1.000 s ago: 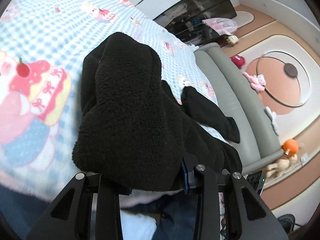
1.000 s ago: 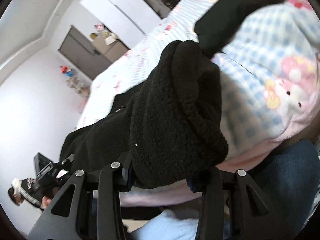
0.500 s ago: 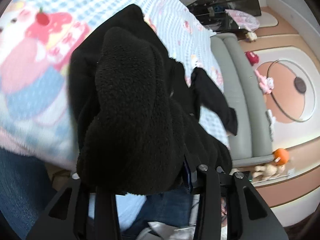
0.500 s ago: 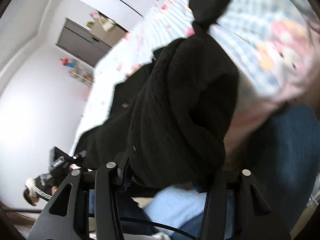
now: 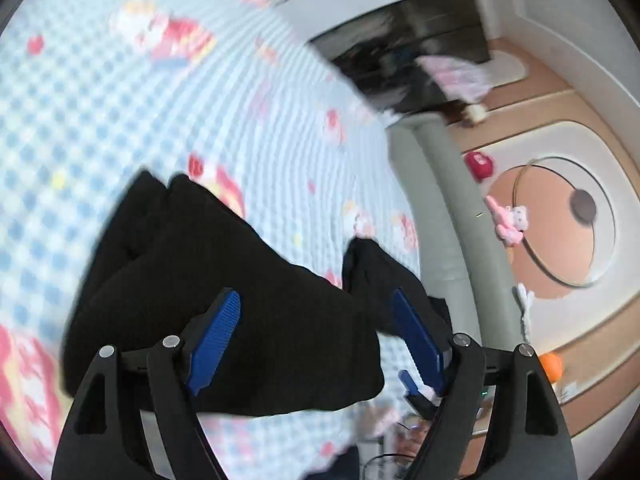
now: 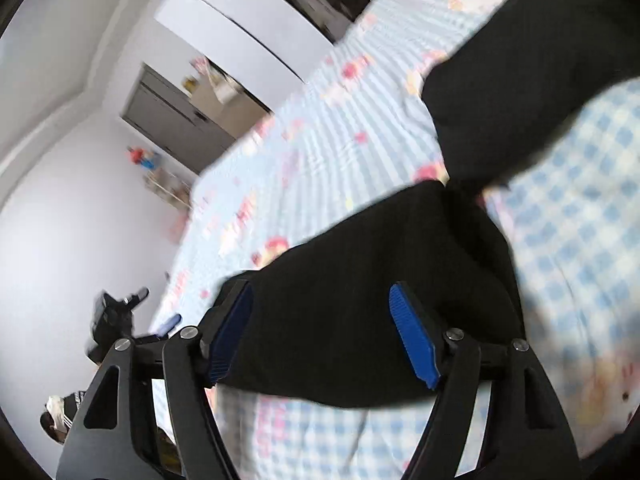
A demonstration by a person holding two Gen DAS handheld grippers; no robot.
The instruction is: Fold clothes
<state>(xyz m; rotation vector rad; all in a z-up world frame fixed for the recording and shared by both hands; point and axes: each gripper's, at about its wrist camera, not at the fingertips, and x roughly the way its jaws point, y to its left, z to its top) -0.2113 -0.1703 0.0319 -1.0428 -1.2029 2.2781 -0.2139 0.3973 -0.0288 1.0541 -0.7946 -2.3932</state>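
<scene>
Now | both tongs agape (empty) | over black fleece

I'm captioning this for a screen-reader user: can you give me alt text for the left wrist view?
The left tool hangs open, its blue pads spread wide over a black fleece garment lying on a blue checked blanket with pink cartoon prints. A grey sofa and scattered toys on the floor show to the right; the picture is motion-blurred.
</scene>
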